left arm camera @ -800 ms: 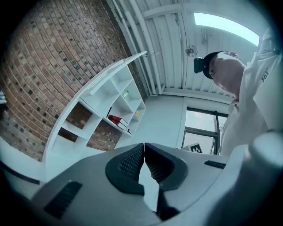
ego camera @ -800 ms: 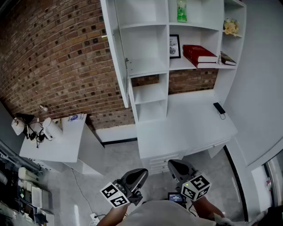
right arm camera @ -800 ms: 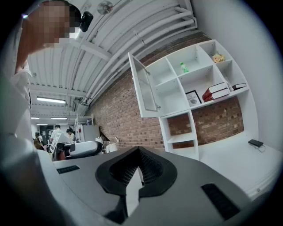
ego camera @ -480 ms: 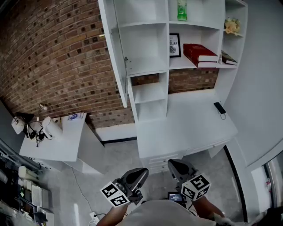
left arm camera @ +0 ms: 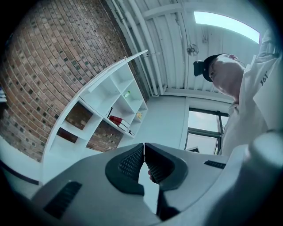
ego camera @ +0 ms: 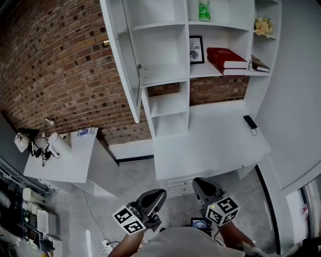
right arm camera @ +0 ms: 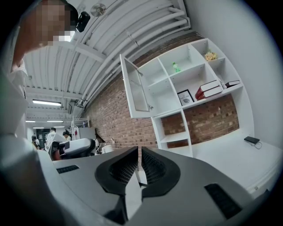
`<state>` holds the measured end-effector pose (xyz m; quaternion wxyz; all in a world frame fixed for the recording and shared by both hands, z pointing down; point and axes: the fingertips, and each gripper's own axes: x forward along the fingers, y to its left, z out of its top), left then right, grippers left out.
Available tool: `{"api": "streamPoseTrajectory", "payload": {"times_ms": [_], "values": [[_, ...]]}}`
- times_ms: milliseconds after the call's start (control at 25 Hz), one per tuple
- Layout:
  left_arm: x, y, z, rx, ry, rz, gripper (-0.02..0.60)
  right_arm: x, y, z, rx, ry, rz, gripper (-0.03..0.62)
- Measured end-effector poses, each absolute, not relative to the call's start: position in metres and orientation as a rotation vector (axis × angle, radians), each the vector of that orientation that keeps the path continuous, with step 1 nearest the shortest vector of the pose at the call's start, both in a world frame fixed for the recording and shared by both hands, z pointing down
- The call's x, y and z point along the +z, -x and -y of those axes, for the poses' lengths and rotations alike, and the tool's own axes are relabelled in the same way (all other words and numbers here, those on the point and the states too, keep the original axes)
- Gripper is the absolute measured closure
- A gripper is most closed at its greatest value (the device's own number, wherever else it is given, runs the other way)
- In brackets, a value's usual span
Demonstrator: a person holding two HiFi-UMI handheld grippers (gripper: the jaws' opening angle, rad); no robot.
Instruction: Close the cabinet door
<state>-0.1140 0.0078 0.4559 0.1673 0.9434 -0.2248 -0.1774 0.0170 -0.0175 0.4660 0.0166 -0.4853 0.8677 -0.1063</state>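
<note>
Cabinet door [ego camera: 122, 55] stands swung wide open on the left side of the white shelf unit [ego camera: 168, 35], well apart from both grippers and touched by neither. The left gripper [ego camera: 158, 193] is held low near the person's body, pointing up toward the shelves. In the left gripper view its jaws meet at the tips [left arm camera: 144, 145] with nothing between them. The right gripper [ego camera: 199, 182] sits just beside it, also aimed at the shelves. In its own view the jaws [right arm camera: 139, 151] are drawn together with only a hairline gap and hold nothing.

Ahead of the two grippers lies a bare white desk [ego camera: 210, 145] with a small black device [ego camera: 249, 122] near its right edge. Above the desk rise the open compartments. Red books [ego camera: 225, 60] lie flat on one shelf beside a framed print [ego camera: 196, 49], a green bottle [ego camera: 203, 11] stands on the shelf above, and pale flowers [ego camera: 262, 27] are at the upper right. The right gripper view shows the door [right arm camera: 135, 90] hanging out from the upper left compartment, its inner face turned to the shelves. A brick wall [ego camera: 55, 65] runs behind and to the left, where a small white table [ego camera: 65, 163] carries some clutter
</note>
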Motion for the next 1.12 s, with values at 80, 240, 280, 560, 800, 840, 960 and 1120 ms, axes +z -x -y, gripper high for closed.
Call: {"api": "streamPoseTrajectory", "payload": {"times_ms": [80,240,280,560,800,840,960,1120], "values": [[0.456,0.11,-0.006,-0.508,-2.681,0.65,0.566,0.468,-0.025,0.02,-0.333,1.518,-2.687,0.565],[0.457,0.097,-0.001,-0.506,-2.678,0.673,0.566,0.47,-0.042,0.027,-0.313,1.531,-2.688,0.563],[0.457,0.094,0.001,-0.507,-2.677,0.683,0.566,0.47,-0.047,0.029,-0.301,1.53,-2.695,0.563],[0.456,0.077,0.003,-0.531,-2.666,0.738,0.566,0.472,-0.064,0.036,-0.262,1.492,-2.743,0.542],[0.457,0.076,0.004,-0.54,-2.66,0.781,0.566,0.476,-0.064,0.042,-0.26,1.452,-2.771,0.526],[0.457,0.076,0.005,-0.54,-2.66,0.788,0.566,0.477,-0.063,0.043,-0.26,1.446,-2.775,0.526],[0.459,0.079,0.009,-0.535,-2.656,0.799,0.566,0.478,-0.059,0.049,-0.264,1.433,-2.783,0.526],[0.457,0.089,0.023,-0.536,-2.666,0.8,0.566,0.476,-0.048,0.063,-0.254,1.43,-2.789,0.526]]}}
